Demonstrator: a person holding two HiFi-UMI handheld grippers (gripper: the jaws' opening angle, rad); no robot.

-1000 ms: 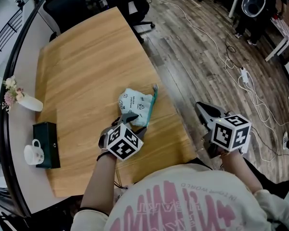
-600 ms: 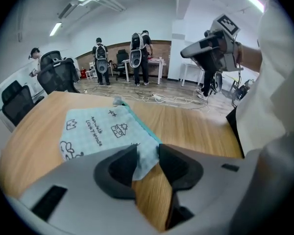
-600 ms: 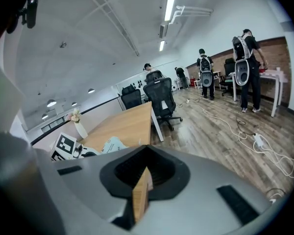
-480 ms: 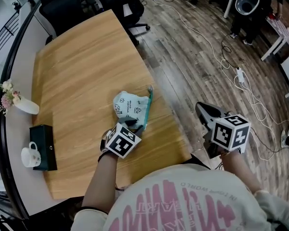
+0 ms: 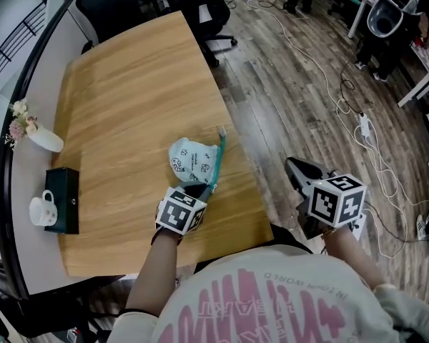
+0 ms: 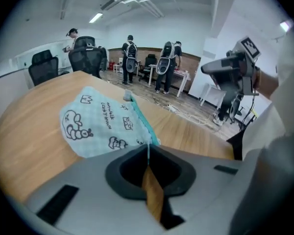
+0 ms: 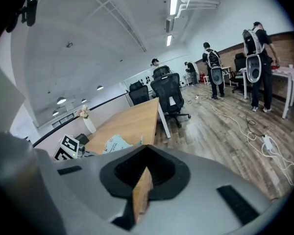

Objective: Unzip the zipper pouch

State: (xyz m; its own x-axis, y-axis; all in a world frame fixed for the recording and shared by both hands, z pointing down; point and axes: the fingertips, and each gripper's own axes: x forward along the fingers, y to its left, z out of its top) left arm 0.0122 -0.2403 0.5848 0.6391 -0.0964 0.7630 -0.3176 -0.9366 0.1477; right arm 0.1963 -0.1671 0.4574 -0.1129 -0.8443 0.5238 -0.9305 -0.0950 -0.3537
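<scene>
A light-blue checked zipper pouch (image 5: 191,161) with cartoon prints lies near the right edge of the wooden table (image 5: 121,98). Its teal zipper (image 5: 217,154) runs along its right side. My left gripper (image 5: 201,189) sits at the pouch's near end. Its jaws have just been closing, and they now pinch a thin sliver of the pouch's near corner by the zipper (image 6: 140,120). In the left gripper view the pouch (image 6: 103,124) spreads out beyond the left gripper (image 6: 148,149). My right gripper (image 5: 297,167) hangs shut and empty off the table's right edge, over the floor.
At the table's left edge stand a white vase with flowers (image 5: 41,138), a dark box (image 5: 62,199) and a white mug (image 5: 41,211). An office chair (image 5: 200,6) stands behind the table. Cables (image 5: 336,84) trail over the floor on the right. People stand far back.
My left gripper has sunk a little onto the pouch's near corner, rolled, and gone from open to shut on it. The right gripper has stayed where it was.
</scene>
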